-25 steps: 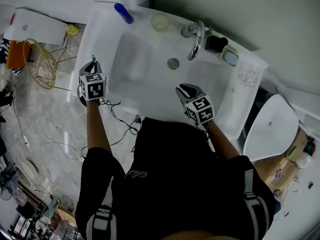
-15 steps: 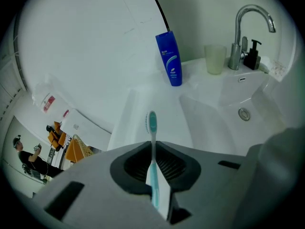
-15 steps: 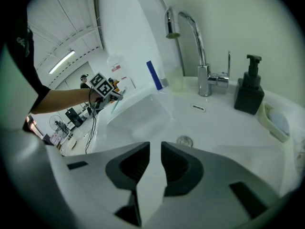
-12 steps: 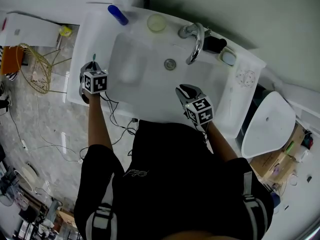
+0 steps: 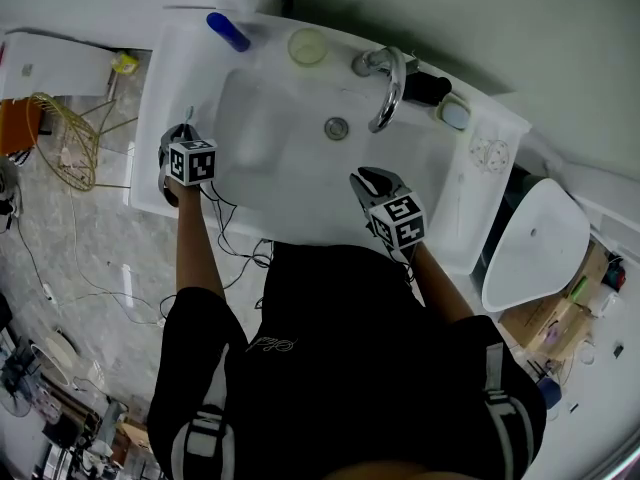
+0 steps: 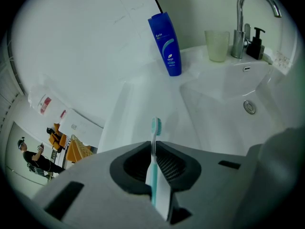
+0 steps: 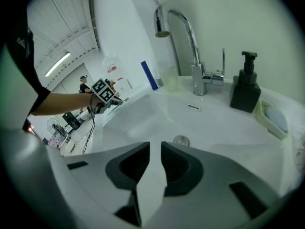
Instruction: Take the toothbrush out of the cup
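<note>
toothbrush (image 6: 156,126) out of cup (image 6: 217,45), pinched in my left gripper (image 6: 153,148); right gripper (image 7: 155,152) slightly ajar, empty. next: set it on the sink (image 6: 136,104) ledge.

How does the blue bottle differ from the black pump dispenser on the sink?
The blue bottle is tall and slim, with a printed label; the black pump dispenser is short, boxy and plain. The bottle stands left of the cup and tap; the dispenser stands right of the tap. Both stand upright on the white sink, along its back rim.
</note>
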Action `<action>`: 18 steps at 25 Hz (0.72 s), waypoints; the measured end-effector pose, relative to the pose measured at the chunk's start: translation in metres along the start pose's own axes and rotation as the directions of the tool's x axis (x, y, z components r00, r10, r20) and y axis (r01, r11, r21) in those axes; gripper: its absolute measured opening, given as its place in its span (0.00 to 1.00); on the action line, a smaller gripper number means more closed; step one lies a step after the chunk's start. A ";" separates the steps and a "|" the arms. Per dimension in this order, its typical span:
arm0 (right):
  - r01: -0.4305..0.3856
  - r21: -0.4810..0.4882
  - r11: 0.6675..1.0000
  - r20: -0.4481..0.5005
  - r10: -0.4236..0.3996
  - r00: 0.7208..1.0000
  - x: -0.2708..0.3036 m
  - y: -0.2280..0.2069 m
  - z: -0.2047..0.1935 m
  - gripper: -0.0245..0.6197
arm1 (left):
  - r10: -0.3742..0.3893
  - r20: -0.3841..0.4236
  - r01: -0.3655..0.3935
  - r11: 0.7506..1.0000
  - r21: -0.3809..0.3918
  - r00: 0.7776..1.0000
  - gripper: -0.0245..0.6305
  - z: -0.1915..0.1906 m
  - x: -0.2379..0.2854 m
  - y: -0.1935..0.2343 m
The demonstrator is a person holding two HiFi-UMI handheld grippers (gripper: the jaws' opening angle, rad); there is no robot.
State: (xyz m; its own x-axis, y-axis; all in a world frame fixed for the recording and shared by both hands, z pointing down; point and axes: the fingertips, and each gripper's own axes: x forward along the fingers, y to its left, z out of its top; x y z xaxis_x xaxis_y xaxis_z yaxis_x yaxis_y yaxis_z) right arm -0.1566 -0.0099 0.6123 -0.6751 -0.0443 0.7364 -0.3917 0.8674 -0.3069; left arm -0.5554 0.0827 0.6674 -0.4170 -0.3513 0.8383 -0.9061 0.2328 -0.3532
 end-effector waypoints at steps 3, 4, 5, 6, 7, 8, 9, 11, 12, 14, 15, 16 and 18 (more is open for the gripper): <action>0.001 0.004 1.000 0.001 -0.001 1.000 0.001 -0.002 -0.001 0.16 | 0.000 -0.002 0.000 1.000 0.004 1.000 0.10 0.000 0.002 -0.003; 0.001 0.005 1.000 0.001 -0.001 1.000 0.001 -0.003 -0.001 0.16 | 0.000 -0.003 0.000 1.000 0.005 1.000 0.11 0.000 0.003 -0.004; 0.001 0.006 1.000 0.002 -0.001 1.000 0.000 -0.003 -0.002 0.16 | 0.000 -0.004 0.000 1.000 0.004 1.000 0.12 0.000 0.004 -0.004; 0.001 0.006 1.000 0.003 -0.001 1.000 0.000 -0.003 -0.001 0.16 | 0.001 -0.005 -0.001 1.000 0.003 1.000 0.13 0.000 0.003 -0.003; 0.001 0.007 1.000 0.005 -0.001 1.000 0.000 -0.003 -0.001 0.16 | 0.004 -0.004 -0.004 1.000 0.000 1.000 0.16 0.000 0.003 -0.002; 0.001 0.008 1.000 0.007 -0.001 1.000 -0.001 -0.003 -0.001 0.16 | 0.006 -0.001 -0.006 1.000 -0.003 1.000 0.18 0.000 0.001 -0.001; 0.002 0.009 1.000 0.009 -0.002 1.000 -0.002 -0.003 -0.001 0.16 | 0.007 0.004 -0.007 1.000 -0.007 1.000 0.19 0.001 -0.002 0.000; 0.004 0.011 1.000 0.013 -0.005 1.000 -0.004 -0.004 -0.002 0.16 | 0.001 0.021 -0.001 1.000 -0.025 1.000 0.19 0.003 -0.009 -0.001; 0.006 0.012 1.000 0.016 -0.006 1.000 -0.005 -0.005 -0.002 0.16 | -0.005 0.032 0.006 0.999 -0.039 0.999 0.20 0.004 -0.013 -0.002; 0.011 0.015 1.000 0.025 -0.011 1.000 -0.007 -0.006 -0.001 0.16 | -0.028 0.058 0.032 0.997 -0.077 0.998 0.21 0.007 -0.023 -0.007; 0.013 0.016 1.000 0.031 -0.014 0.999 -0.008 -0.006 0.000 0.16 | -0.046 0.073 0.053 0.994 -0.100 0.996 0.21 0.009 -0.029 -0.012; 0.016 0.018 1.000 0.037 -0.017 0.999 -0.010 -0.007 0.001 0.16 | -0.067 0.089 0.078 0.989 -0.122 0.994 0.22 0.011 -0.035 -0.018; 0.023 0.021 1.000 0.048 -0.024 0.999 -0.013 -0.007 0.002 0.16 | -0.120 0.121 0.138 0.979 -0.152 0.985 0.22 0.017 -0.048 -0.036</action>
State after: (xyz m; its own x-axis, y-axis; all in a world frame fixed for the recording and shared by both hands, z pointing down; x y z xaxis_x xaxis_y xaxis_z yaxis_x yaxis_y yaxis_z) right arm -0.1463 -0.0165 0.6034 -0.6945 -0.0889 0.7140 -0.4205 0.8554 -0.3024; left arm -0.5042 0.0756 0.6324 -0.3111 -0.4838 0.8180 -0.9333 0.3178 -0.1670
